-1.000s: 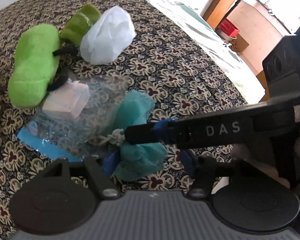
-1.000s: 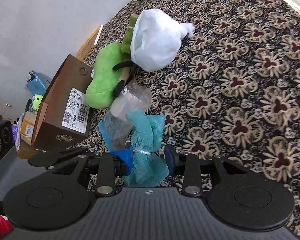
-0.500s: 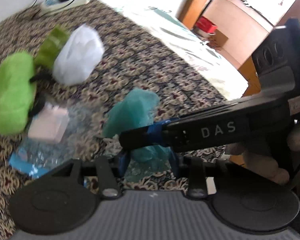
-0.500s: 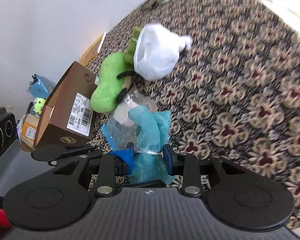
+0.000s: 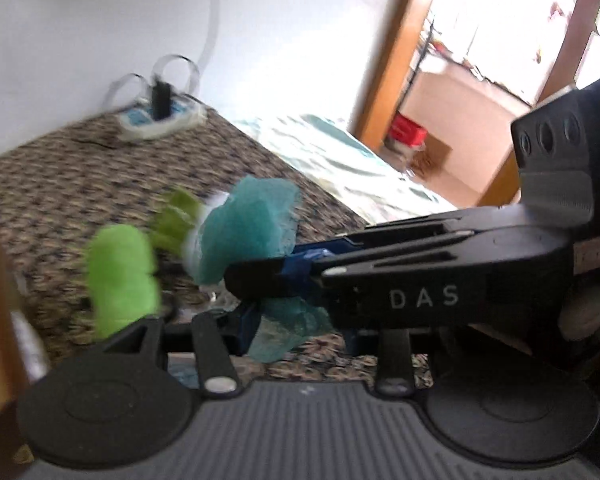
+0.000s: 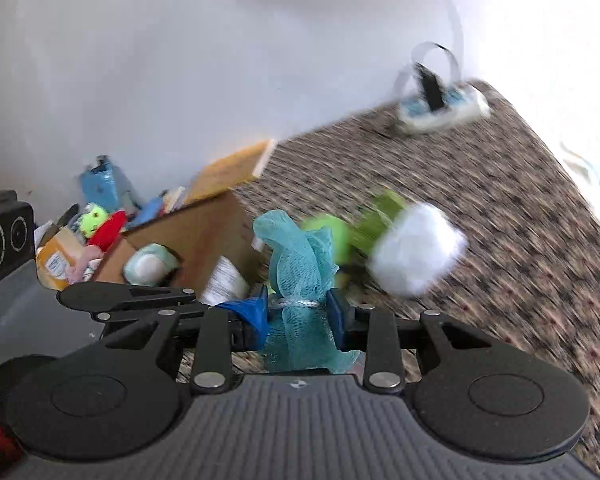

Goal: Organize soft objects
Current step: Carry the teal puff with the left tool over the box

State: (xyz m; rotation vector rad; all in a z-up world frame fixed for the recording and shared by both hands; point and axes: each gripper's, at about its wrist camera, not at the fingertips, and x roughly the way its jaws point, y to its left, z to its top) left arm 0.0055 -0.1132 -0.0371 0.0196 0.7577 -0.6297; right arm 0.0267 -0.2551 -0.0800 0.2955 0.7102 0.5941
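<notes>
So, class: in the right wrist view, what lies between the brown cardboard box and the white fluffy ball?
The teal mesh bath sponge, pinched in the right tongs, with the green plush toy just behind it; the right wrist view shows this.

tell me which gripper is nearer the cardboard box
Left. The left gripper reaches in from the cardboard box's side; the right gripper sits further from it, and both clamp the teal mesh pouf.

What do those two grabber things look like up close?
Both are black plastic. Each has a ribbed grey-black body with two round discs, and flat linkage bars joined by silver rivets. The fingers end in blue pads, seen on the right gripper and the left gripper. Seen from the side, the right one is a long black bar printed with white letters DAS, with blue tape near its tip.
</notes>
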